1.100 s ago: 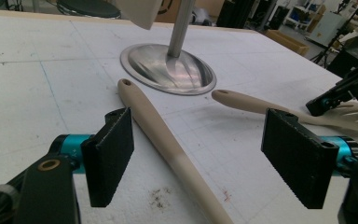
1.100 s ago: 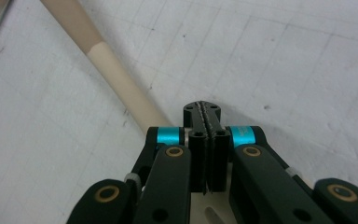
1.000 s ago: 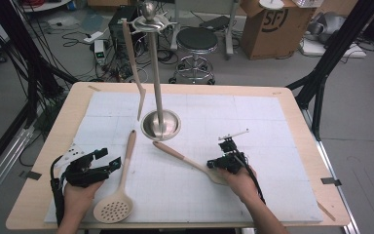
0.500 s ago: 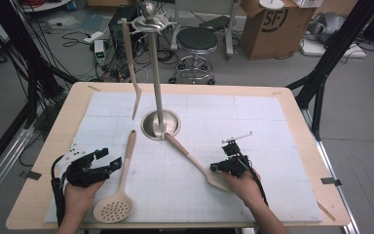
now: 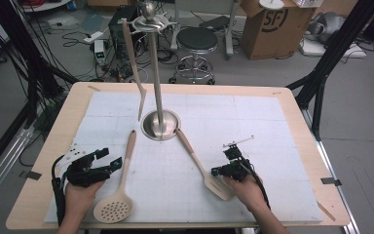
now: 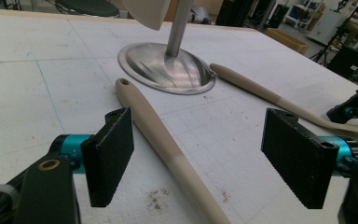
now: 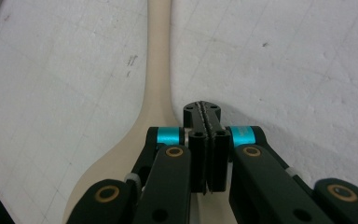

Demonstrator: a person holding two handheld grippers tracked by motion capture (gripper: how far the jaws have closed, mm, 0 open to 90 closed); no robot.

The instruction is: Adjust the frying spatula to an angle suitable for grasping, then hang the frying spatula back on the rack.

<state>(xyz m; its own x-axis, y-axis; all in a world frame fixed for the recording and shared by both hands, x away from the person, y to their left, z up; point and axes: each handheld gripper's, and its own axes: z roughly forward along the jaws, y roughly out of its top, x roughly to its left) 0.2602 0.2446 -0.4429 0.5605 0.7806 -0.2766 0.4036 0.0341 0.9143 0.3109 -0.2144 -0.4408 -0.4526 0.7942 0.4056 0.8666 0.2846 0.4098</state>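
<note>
Spatula (image 5: 195, 158) swung toward stand (image 5: 160, 124) on white table mat (image 5: 272, 146); right gripper (image 5: 224, 171) fingers closed, left gripper (image 5: 109, 163) fingers open.

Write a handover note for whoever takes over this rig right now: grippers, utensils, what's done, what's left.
Left gripper: open, resting on the mat, jaws either side of the skimmer handle, not gripping it.
Right gripper: jaws shut, at the head of the slotted turner; whether the blade is pinched between them can't be told.
Stand: upright at the middle of the table, one utensil already hanging from its top.
Turner: lying on the mat, handle tip up against the stand's base.
Skimmer: flat on the mat, handle pointing toward the base.
Left, probably: hang the turner, then the skimmer.
</note>
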